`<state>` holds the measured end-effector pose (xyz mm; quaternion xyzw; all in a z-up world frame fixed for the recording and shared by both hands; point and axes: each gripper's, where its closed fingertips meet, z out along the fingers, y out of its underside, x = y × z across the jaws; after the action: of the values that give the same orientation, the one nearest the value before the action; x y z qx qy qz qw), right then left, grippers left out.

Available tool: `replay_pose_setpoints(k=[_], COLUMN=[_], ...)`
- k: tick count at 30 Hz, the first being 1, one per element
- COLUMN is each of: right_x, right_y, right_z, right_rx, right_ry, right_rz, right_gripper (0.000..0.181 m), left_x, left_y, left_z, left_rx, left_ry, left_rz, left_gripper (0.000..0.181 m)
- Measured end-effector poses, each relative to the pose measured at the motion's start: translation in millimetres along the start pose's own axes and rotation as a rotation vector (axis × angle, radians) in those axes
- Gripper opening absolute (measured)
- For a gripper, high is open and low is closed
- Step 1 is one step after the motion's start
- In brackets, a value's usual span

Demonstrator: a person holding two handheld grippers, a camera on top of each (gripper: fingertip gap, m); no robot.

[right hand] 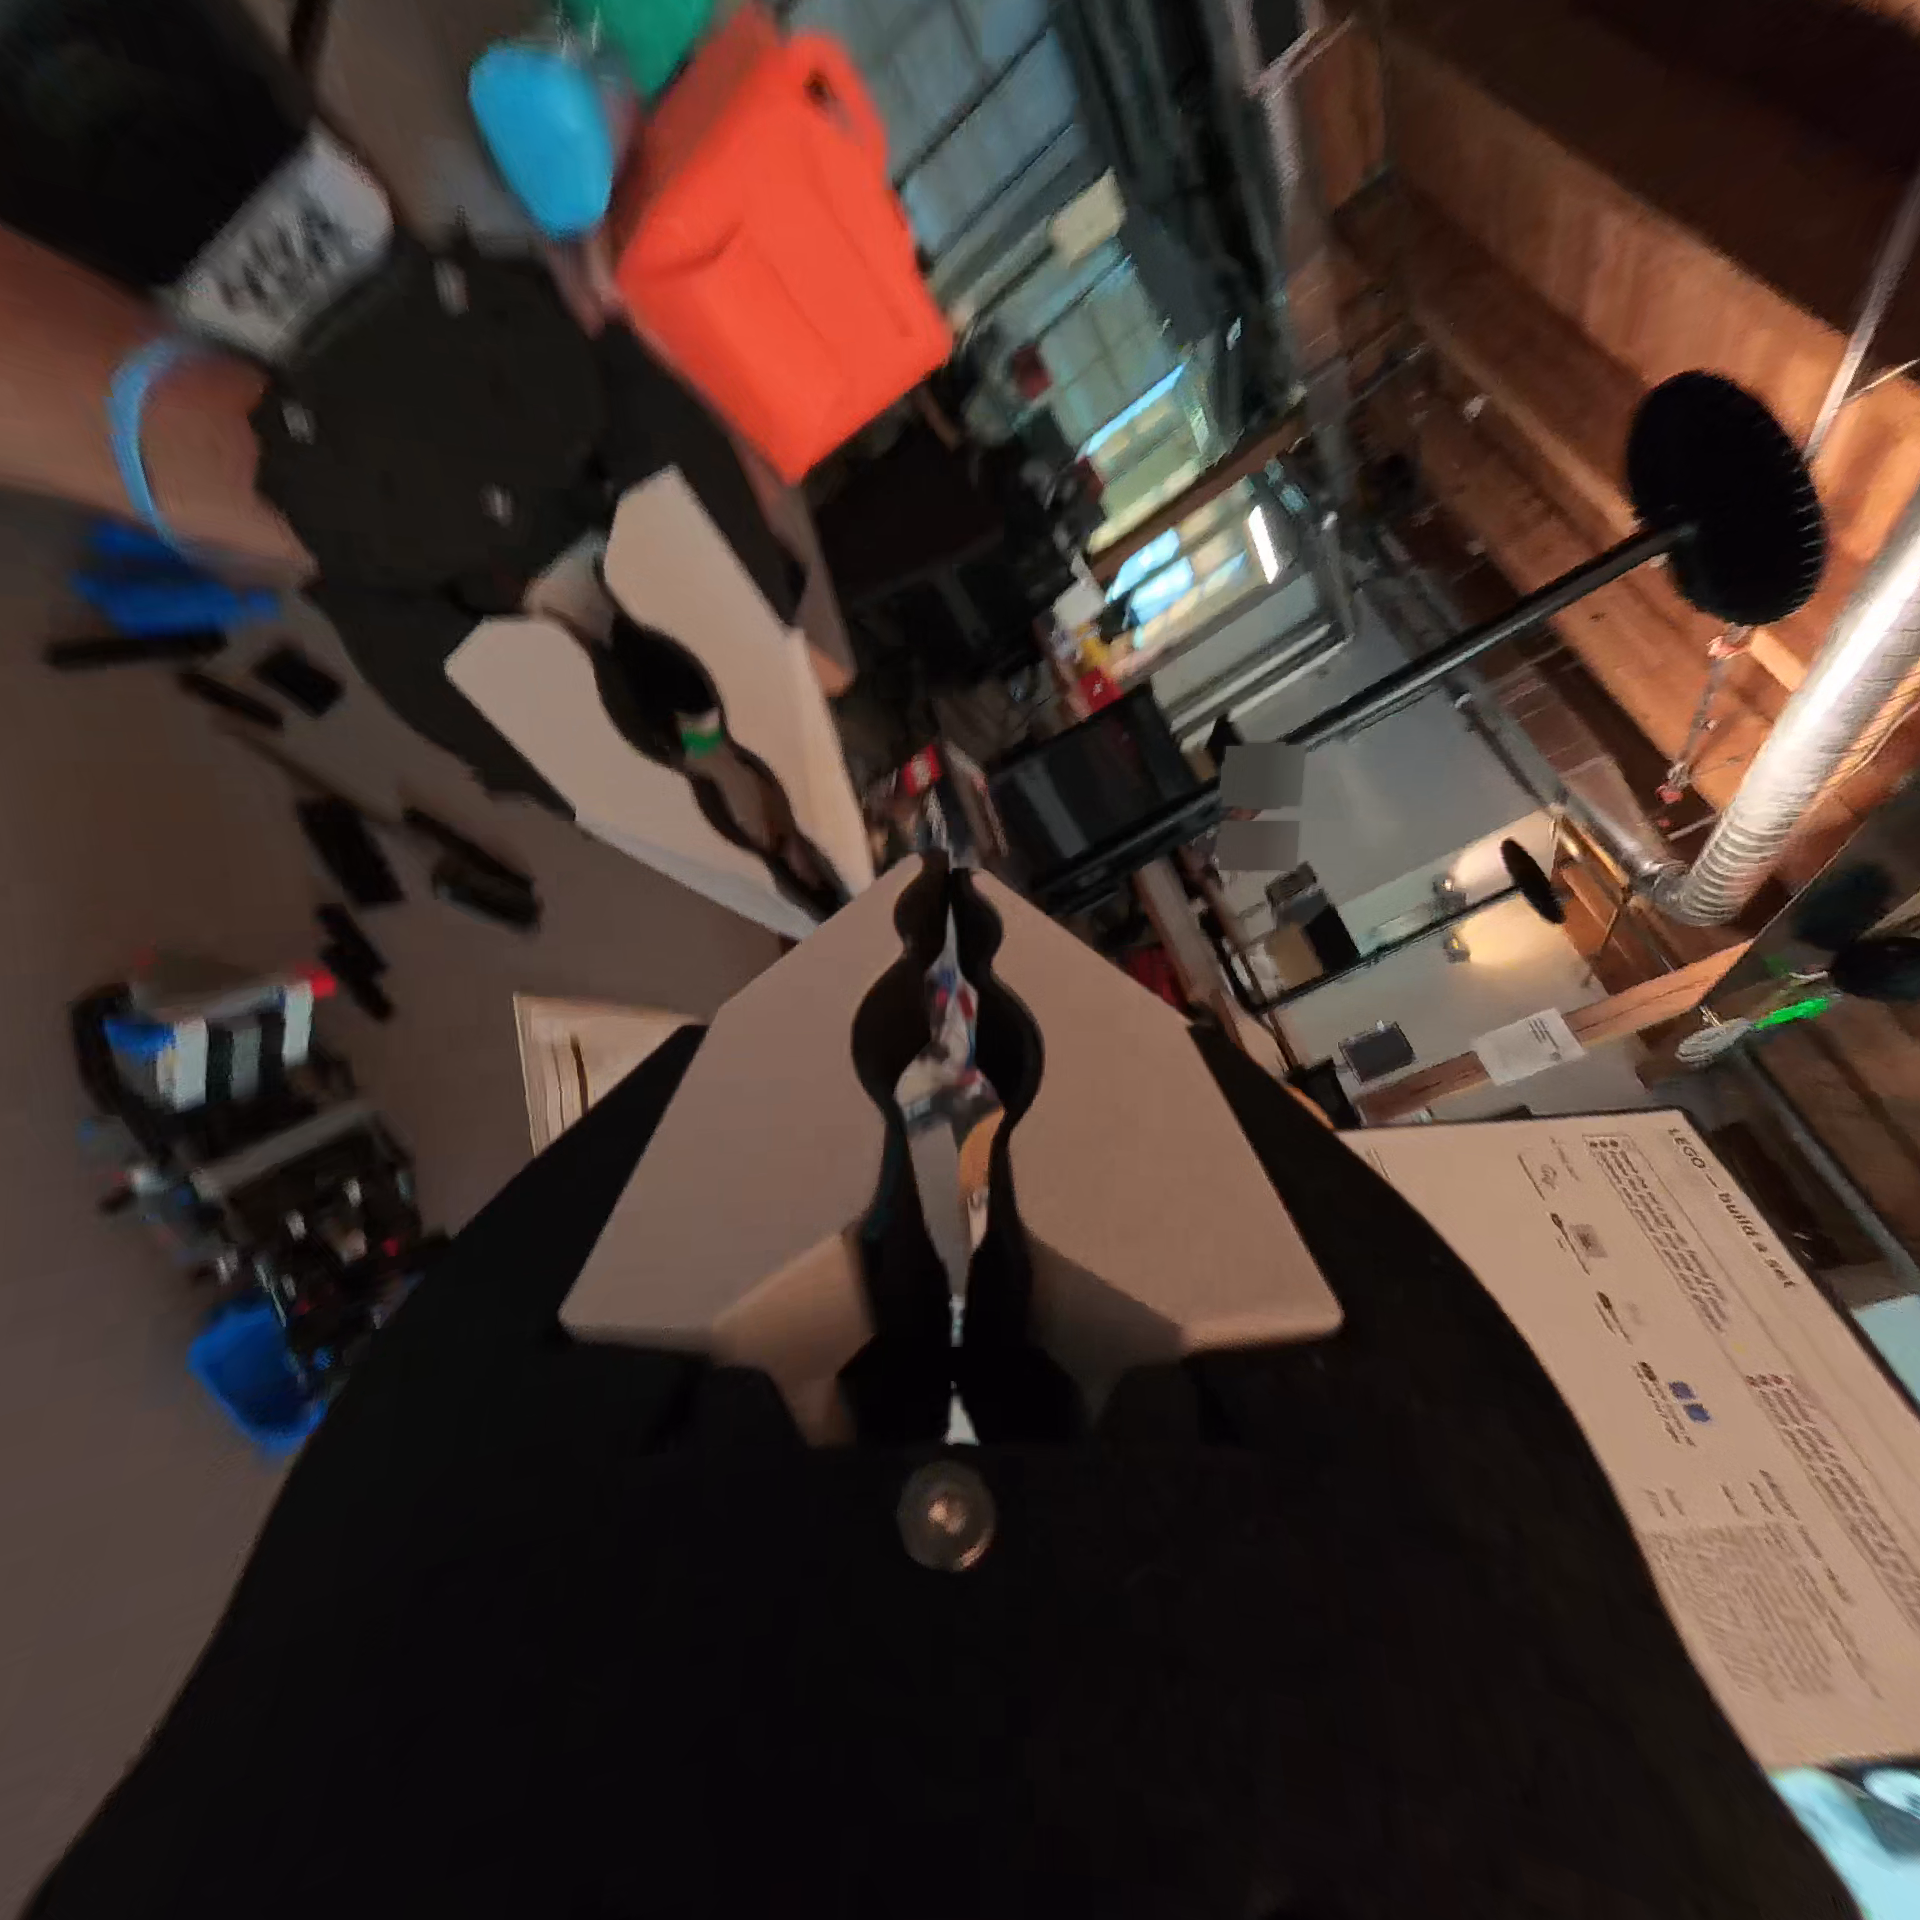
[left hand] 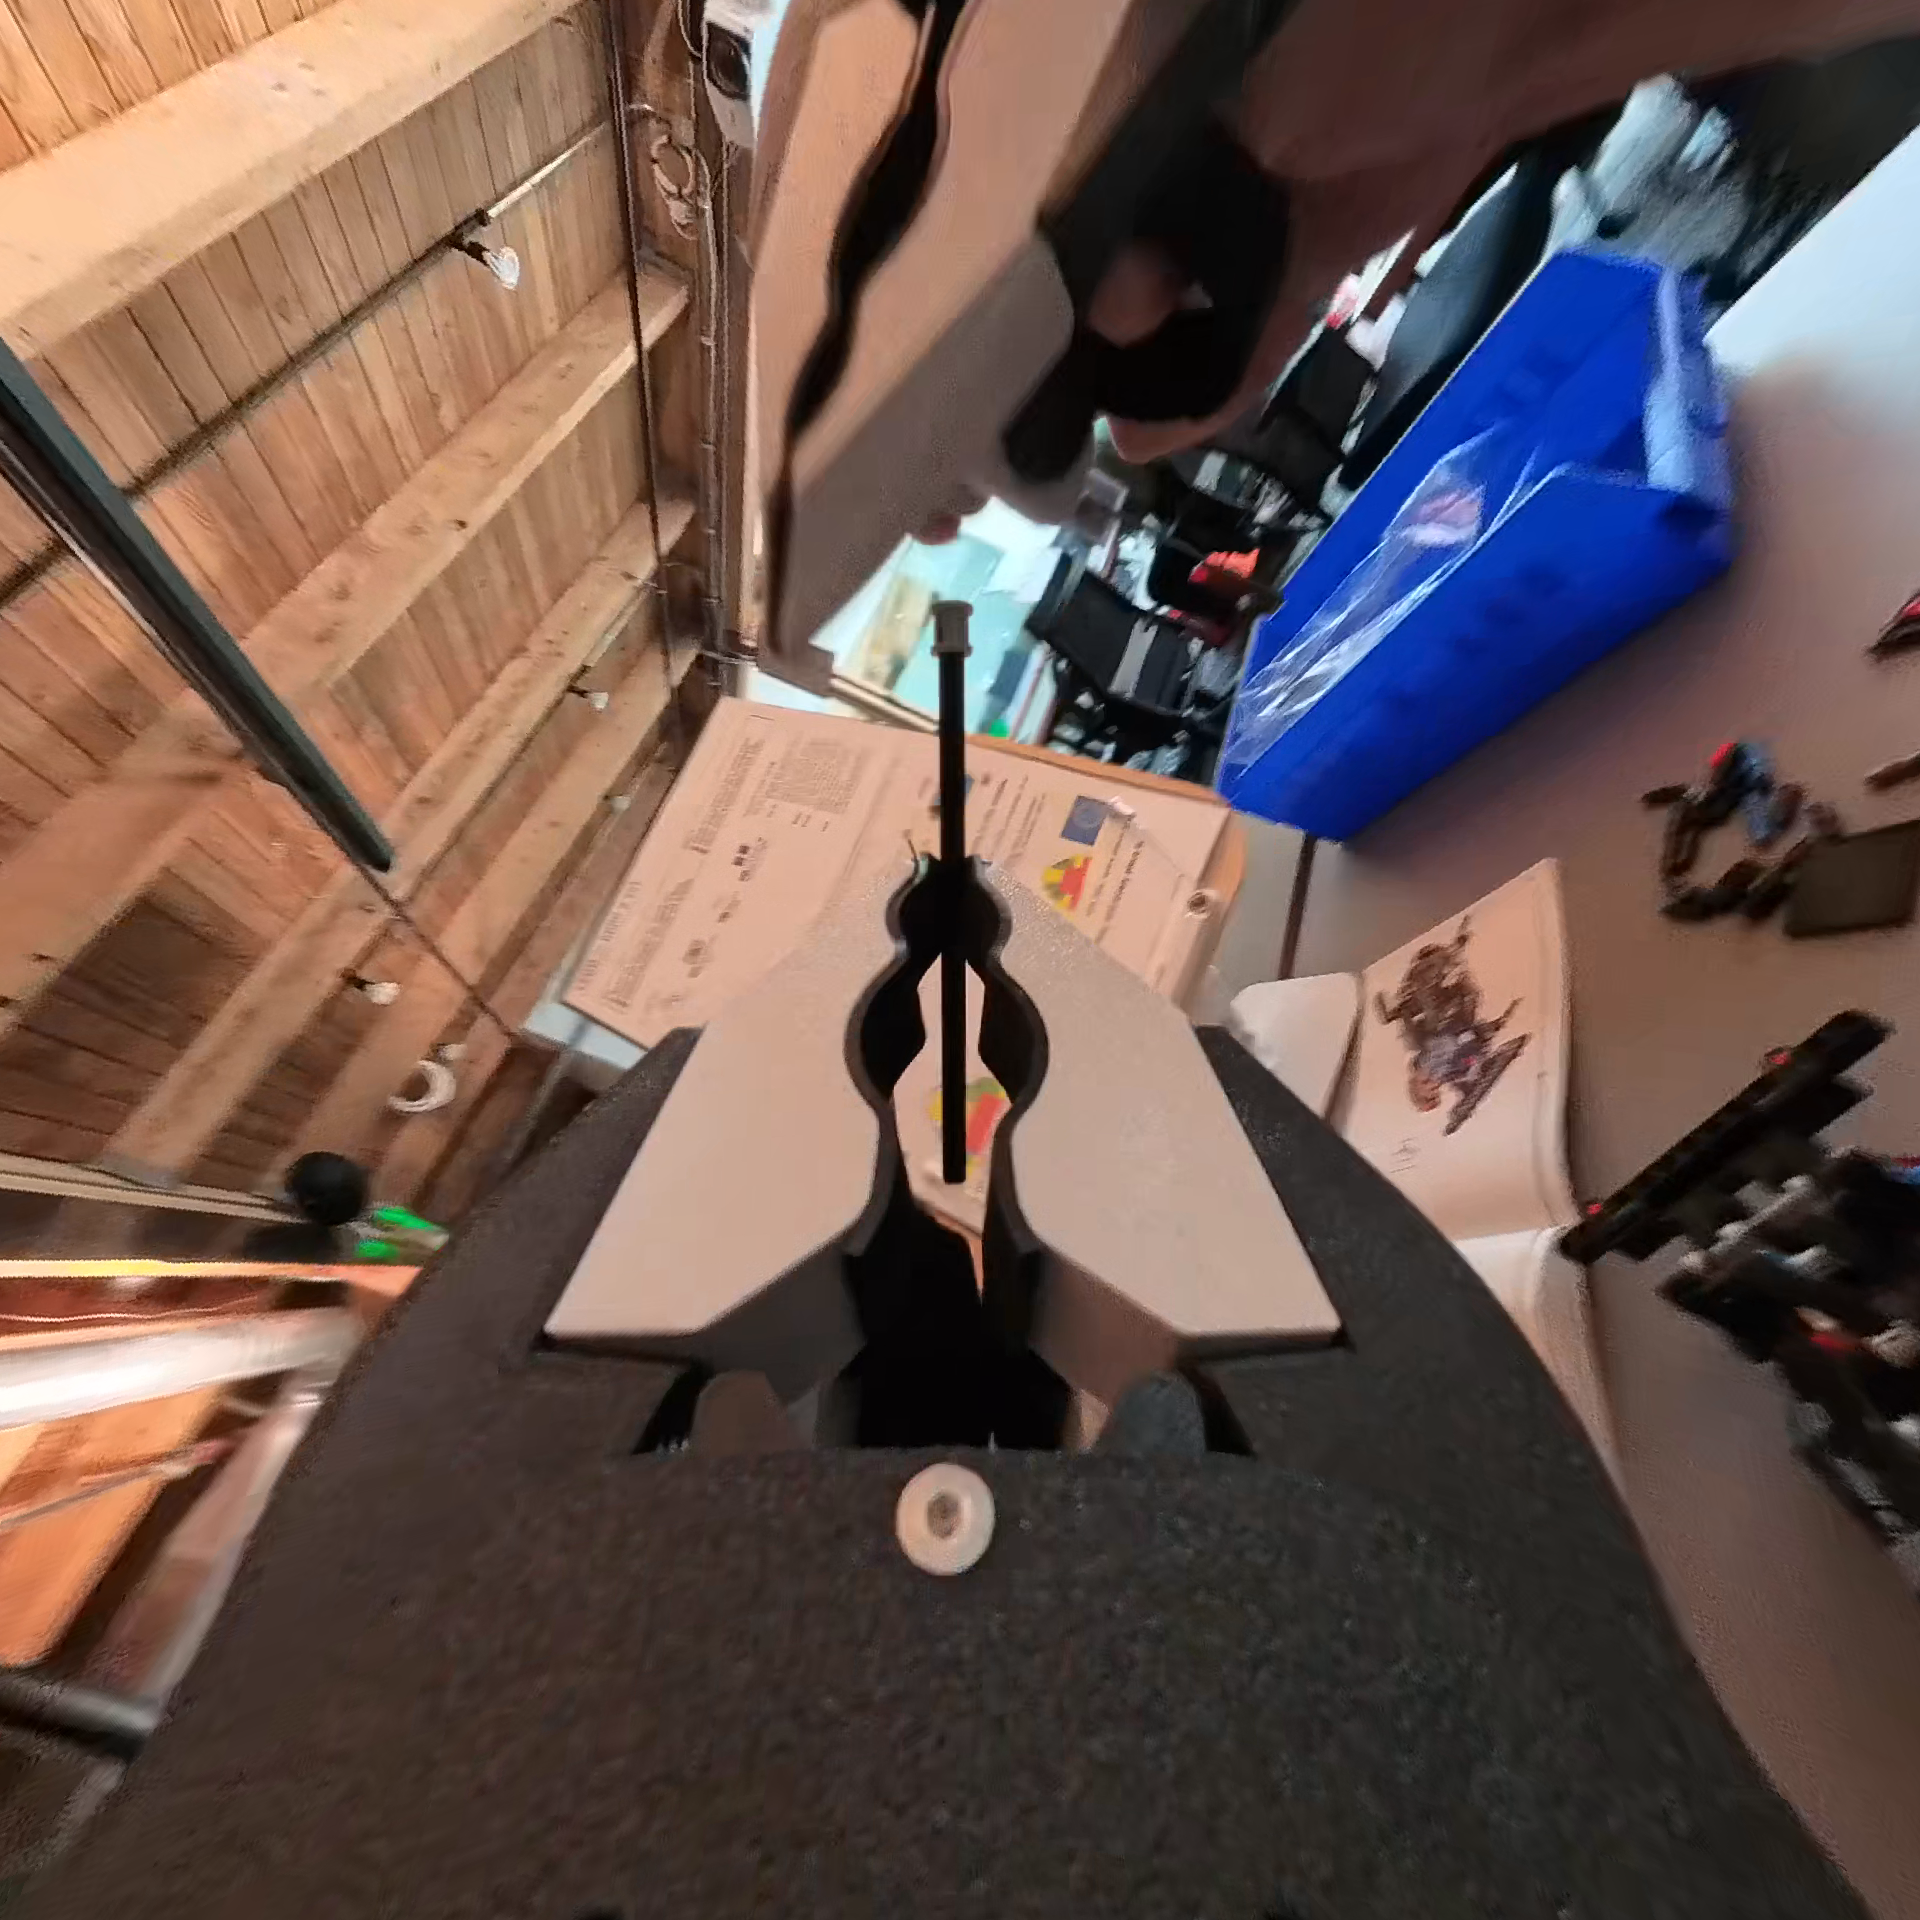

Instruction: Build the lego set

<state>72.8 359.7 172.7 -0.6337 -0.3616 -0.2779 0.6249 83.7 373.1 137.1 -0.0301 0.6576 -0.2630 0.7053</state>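
Observation:
My left gripper (left hand: 951, 883) is shut on a thin black axle (left hand: 951, 790). The axle sticks out forward past the fingertips and carries a small grey bush (left hand: 951, 615) on its far end. My right gripper (right hand: 951, 883) is shut, with nothing visible between its fingers. It also shows blurred in the left wrist view (left hand: 795, 468), held by a hand just above and left of the bush. The left gripper shows blurred in the right wrist view (right hand: 790, 842), close to my right fingertips. A partly built dark model (left hand: 1766, 1278) (right hand: 260, 1195) stands on the grey table (left hand: 1642, 935).
Several loose dark, red and blue pieces (left hand: 1745, 852) (right hand: 353, 852) lie on the table. An open instruction booklet (left hand: 1455, 1029) lies beside the model. A blue bin (left hand: 1507, 540) with clear plastic stands farther back. A printed sheet (left hand: 810, 842) (right hand: 1621, 1351) stands ahead. An orange container (right hand: 769, 249) stands behind. Spacing between my two grippers at the tips: around 4 cm. The partly built dark model (right hand: 260, 1195) is about equally far from each gripper, around 25 cm.

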Motion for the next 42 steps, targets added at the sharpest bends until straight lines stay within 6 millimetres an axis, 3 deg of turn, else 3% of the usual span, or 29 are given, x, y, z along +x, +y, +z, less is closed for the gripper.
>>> replay_pose_setpoints(k=[5,9,12,15,19,24,28,30,42], right_x=[25.3,19.3,7.6,-8.2,-10.6,-9.5,-16.0,-16.5,-21.8], right_y=[-35.5,-44.3,-48.8,-47.3,-36.7,-40.0,-40.2,-39.0,-36.8], right_z=[-31.1,-30.7,-24.8,-25.9,-28.7,-39.1,-37.5,-37.8,-38.8], right_rx=[0.3,0.454,0.496,0.509,0.537,0.628,0.602,0.597,0.617], right_ry=[-0.003,-0.111,-0.18,-0.192,-0.07,-0.09,-0.09,-0.083,-0.101], right_rz=[0.285,0.444,0.524,0.58,0.645,0.701,0.67,0.665,0.676], right_gripper=[0.006,0.02,0.026,0.025,0.022,0.021,0.013,0.006,0.006], left_x=[0.4,-4.0,-7.9,-5.2,4.4,18.3,25.6,27.4,28.4], left_y=[-11.3,-33.6,-45.0,-47.7,-55.1,-58.7,-61.1,-62.7,-69.0], left_z=[-1.5,-7.1,-13.1,-13.2,-12.3,-7.2,-4.5,-4.5,-6.3], left_rx=[0.116,0.268,0.346,0.345,0.357,0.351,0.362,0.367,0.386], left_ry=[0.103,0.248,0.322,0.339,0.367,0.401,0.424,0.427,0.435], left_rz=[-0.31,-0.697,-0.844,-0.844,-0.838,-0.849,-0.862,-0.861,-0.875], left_gripper=[0.001,0.001,0.001,0.001,0.001,0.001,0.001,0.002,0.001])
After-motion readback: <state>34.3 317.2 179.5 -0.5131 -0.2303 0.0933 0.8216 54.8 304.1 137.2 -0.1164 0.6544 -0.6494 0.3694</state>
